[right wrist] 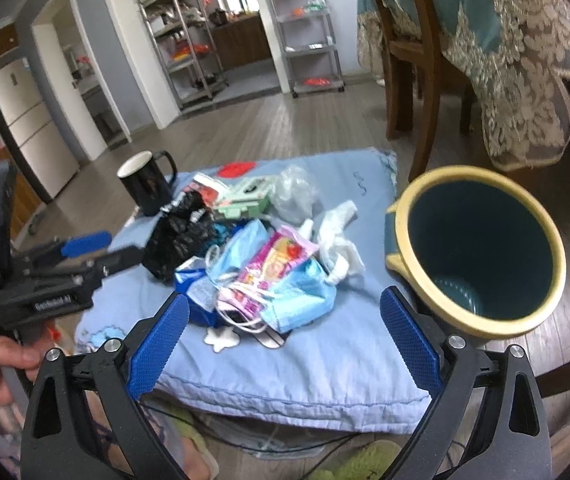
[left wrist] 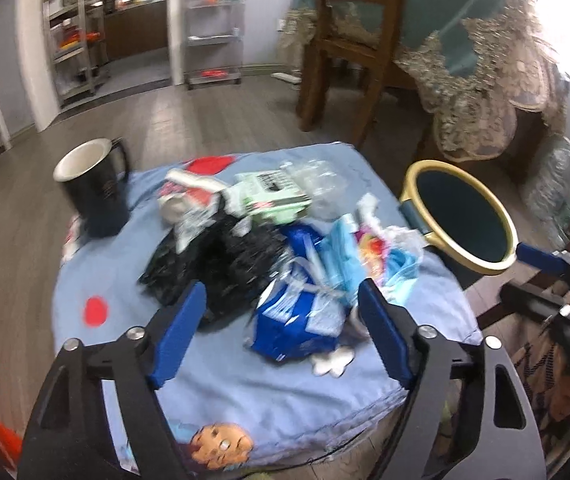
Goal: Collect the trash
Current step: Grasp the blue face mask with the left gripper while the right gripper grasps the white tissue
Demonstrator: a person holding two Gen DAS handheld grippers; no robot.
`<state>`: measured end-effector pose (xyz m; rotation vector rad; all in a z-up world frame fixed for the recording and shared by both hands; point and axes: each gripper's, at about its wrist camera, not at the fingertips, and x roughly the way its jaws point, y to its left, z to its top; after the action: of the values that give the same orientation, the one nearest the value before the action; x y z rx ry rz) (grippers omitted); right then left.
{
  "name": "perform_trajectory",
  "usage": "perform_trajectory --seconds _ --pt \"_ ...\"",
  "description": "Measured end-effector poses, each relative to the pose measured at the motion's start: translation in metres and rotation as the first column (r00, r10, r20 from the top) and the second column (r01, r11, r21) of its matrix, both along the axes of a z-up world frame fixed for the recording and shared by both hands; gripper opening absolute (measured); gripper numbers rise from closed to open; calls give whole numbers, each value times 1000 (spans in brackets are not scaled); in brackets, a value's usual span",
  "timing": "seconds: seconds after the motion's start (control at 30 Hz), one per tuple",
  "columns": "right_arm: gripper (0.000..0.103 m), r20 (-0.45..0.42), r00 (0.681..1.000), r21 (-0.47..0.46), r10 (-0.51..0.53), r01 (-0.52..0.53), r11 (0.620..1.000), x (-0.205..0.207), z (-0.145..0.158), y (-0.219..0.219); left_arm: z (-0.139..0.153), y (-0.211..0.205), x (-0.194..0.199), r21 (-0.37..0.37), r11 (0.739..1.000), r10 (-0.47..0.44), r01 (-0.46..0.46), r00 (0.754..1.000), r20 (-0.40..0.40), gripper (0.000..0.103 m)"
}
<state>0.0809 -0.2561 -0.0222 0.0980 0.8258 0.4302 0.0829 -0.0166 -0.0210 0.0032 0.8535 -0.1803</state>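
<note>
On a light blue cushion [right wrist: 285, 360] in the middle of the floor lies the heap of trash [right wrist: 261, 252], loose and tumbled together. Nearest the right gripper is a blue face mask [right wrist: 297, 288] with a pink snack wrapper [right wrist: 273, 264] lying across it, and white ear loops trail off its near edge. Just left of these sits a dark blue packet [left wrist: 297, 320], and further left a crumpled black plastic bag [right wrist: 181, 240]. Behind the pile are a pale green carton [left wrist: 269, 196] and a wad of clear plastic [right wrist: 293, 192], and a crumpled white tissue [right wrist: 337, 240] lies at the right side of the heap. A small white flower-shaped scrap [right wrist: 221, 338] rests on the cushion at the near edge.

Right of the cushion, just beside it, stands a bin [right wrist: 481, 248] with a yellow rim and dark teal inside, its mouth tilted toward the camera. A black mug [right wrist: 149, 184] with a white interior stands upright at the cushion's far left corner.

Both tools hang above the near side of the pile, touching nothing. The left gripper [left wrist: 281, 308] has its blue fingers spread wide, framing the blue packet and the black bag. The right gripper [right wrist: 285, 324] is likewise spread wide around the mask. A wooden chair [right wrist: 413, 40] and a lace-trimmed tablecloth [right wrist: 525, 60] stand beyond the bin.
</note>
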Motion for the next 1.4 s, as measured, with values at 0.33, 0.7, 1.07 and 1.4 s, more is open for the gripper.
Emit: perform_trajectory --seconds 0.33,0.7,1.07,1.4 --pt "95 -63 995 17 -73 74 997 15 -16 -18 -35 -47 67 -30 989 -145 143 981 -128 56" --pt "69 -100 991 26 -91 94 995 40 -29 -21 -53 -43 79 -78 988 -143 129 970 -199 12" --pt "54 -113 992 -13 -55 54 998 85 -38 -6 -5 18 71 -187 982 7 -18 998 -61 12" --pt "32 -223 975 -185 4 -46 982 131 -82 19 -3 28 69 -196 980 41 -47 999 -35 12"
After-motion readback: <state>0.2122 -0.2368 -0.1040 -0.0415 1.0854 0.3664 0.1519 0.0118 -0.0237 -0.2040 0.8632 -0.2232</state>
